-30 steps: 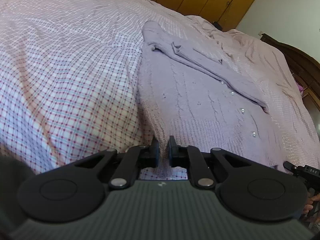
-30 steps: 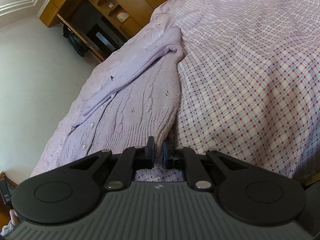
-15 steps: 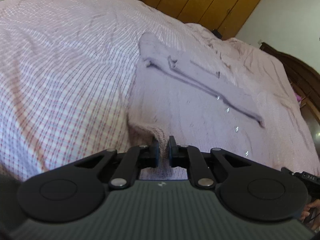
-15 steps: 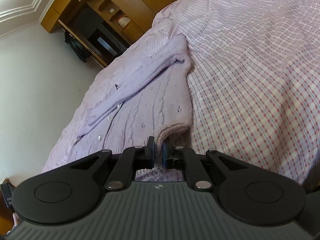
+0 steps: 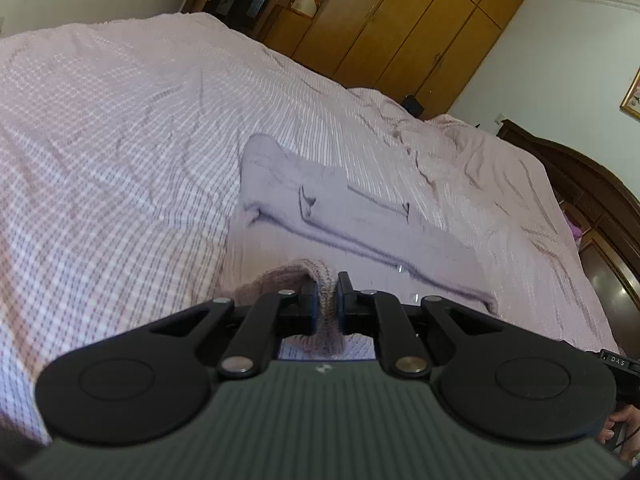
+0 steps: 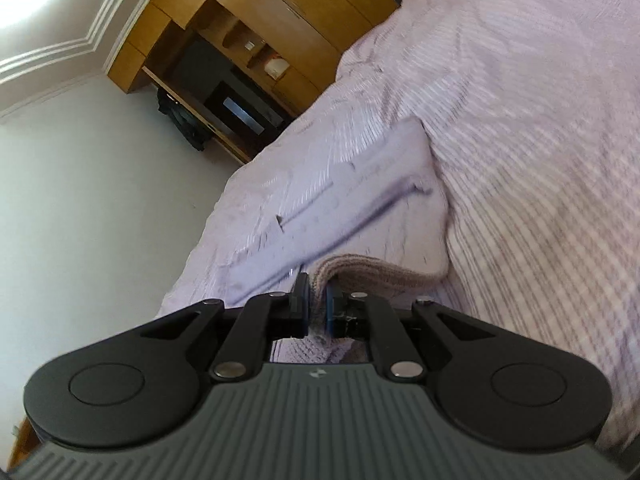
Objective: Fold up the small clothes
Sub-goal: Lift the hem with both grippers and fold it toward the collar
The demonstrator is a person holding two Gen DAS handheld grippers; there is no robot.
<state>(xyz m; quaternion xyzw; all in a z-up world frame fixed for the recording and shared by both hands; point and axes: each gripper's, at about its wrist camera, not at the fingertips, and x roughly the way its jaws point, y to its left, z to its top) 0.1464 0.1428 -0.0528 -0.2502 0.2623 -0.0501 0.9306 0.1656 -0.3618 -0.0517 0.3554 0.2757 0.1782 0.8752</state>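
Note:
A lilac knitted cardigan (image 5: 360,224) with small buttons lies on the checked bedspread (image 5: 120,152), one sleeve folded across its front. My left gripper (image 5: 328,300) is shut on one corner of its ribbed hem, which curls up between the pads. In the right wrist view the same cardigan (image 6: 360,208) stretches away, and my right gripper (image 6: 318,304) is shut on the other hem corner, lifted off the bed. The hem between the two corners is hidden under the gripper bodies.
The pink and white checked bedspread (image 6: 540,140) covers the whole bed. Wooden wardrobes (image 5: 404,28) stand at the far end. A dark wooden headboard (image 5: 592,184) runs along the right. A hand (image 5: 620,428) on the other gripper shows at the left view's lower right.
Both grippers have risen with the hem corners, which now curl up off the bed. The cardigan's lower part lifts and the room's far end has come into view.

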